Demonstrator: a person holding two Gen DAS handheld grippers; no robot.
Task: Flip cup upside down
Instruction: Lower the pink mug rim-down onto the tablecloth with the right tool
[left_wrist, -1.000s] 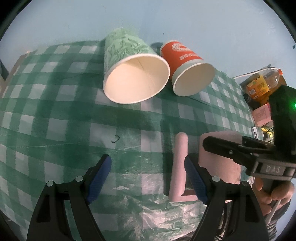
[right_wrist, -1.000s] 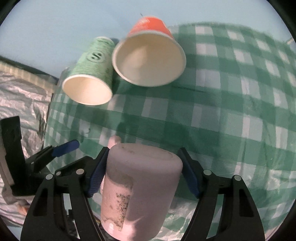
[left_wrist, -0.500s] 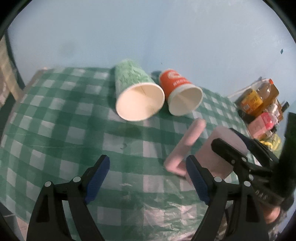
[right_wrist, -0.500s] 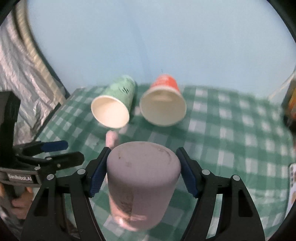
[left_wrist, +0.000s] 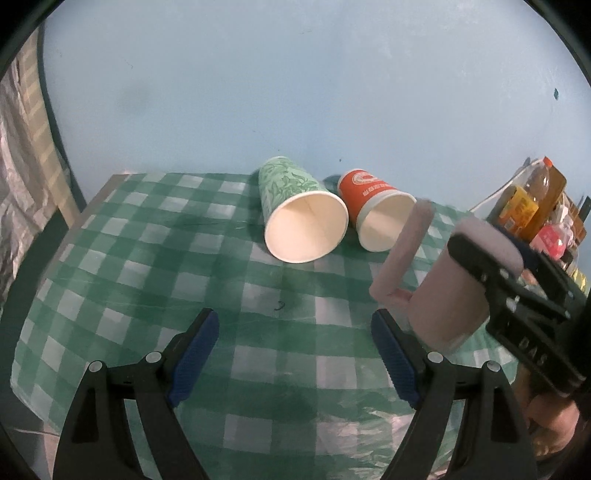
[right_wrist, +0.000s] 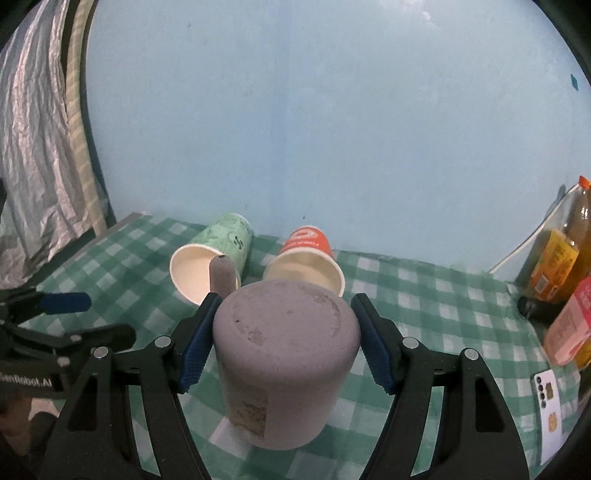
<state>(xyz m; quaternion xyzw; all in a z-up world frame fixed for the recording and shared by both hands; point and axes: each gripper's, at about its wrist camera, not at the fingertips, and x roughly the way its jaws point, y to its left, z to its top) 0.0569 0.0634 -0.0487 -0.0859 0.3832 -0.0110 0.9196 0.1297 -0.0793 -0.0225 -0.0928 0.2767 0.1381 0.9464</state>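
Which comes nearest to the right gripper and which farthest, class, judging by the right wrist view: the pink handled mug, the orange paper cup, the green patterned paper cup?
1. Pink handled mug: clamped in the right gripper, base facing the camera.
2. Orange paper cup: on its side just behind the mug, slightly right.
3. Green patterned paper cup: on its side, behind and left; nearly as close as the orange one, so that ranking is tentative.

**Pink mug held base-up between the right gripper's pads**

The right gripper (right_wrist: 286, 341) clamps a pink mug (right_wrist: 284, 354), its flat base facing the camera and its handle (right_wrist: 222, 275) on the far left. Beyond it, a green paper cup (right_wrist: 214, 260) and an orange paper cup (right_wrist: 306, 258) lie on their sides on the checked tablecloth (right_wrist: 424, 302). The left gripper (right_wrist: 74, 317) sits at left, jaws apart.
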